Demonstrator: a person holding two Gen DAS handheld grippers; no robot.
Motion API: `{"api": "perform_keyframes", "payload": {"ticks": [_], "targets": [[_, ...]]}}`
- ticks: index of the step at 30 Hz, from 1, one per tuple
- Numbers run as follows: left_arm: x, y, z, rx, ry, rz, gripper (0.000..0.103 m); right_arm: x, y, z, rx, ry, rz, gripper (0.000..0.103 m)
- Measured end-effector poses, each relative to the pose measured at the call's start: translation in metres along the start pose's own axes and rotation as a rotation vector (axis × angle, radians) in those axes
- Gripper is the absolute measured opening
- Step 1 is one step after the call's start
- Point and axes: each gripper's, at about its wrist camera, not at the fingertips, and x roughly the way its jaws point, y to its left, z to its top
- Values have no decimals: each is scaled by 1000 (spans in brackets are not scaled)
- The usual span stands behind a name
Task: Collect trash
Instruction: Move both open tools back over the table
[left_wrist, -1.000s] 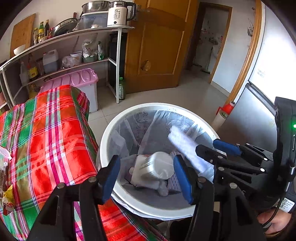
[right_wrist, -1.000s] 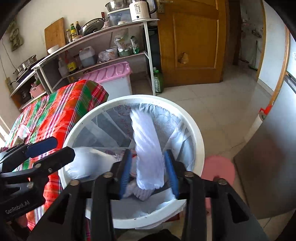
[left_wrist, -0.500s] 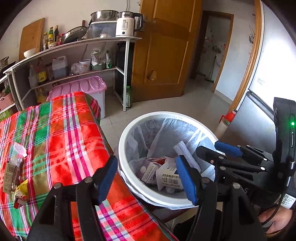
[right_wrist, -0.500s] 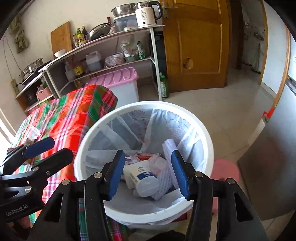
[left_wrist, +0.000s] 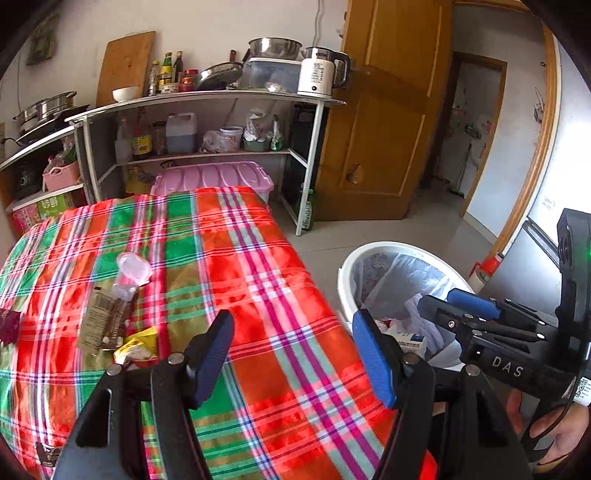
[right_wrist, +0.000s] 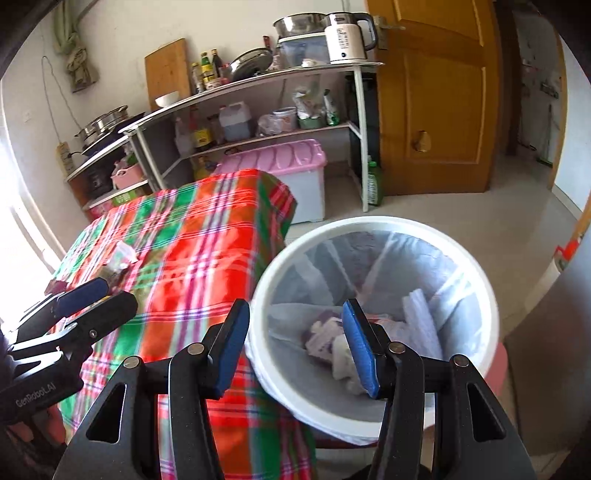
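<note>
Crinkly wrappers (left_wrist: 107, 325) on tablecloth (left_wrist: 258, 295); left gripper (left_wrist: 291, 354), right gripper (right_wrist: 295, 341) spread, empty. Risk: thin wrapper slips pads, snags cloth.

Dark red packet (left_wrist: 8, 326): cut off at left edge of the left wrist view. Wrappers (left_wrist: 107, 325) on tablecloth (left_wrist: 258, 266): print too blurred to read. Bin (right_wrist: 373, 229) contents (right_wrist: 332, 343): smeared, kinds unclear, partly behind the right gripper (right_wrist: 295, 345) finger. Hand (left_wrist: 554, 432): cropped at lower right corner. Shelf (left_wrist: 207, 96) bottle labels: too small.
</note>
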Motion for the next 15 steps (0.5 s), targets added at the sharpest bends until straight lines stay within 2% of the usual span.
{"api": "perform_keyframes", "payload": {"ticks": [15], "targets": [[-51, 121, -28, -177, -45, 197, 69, 27, 101, -2, -124, 47, 140, 53]]}}
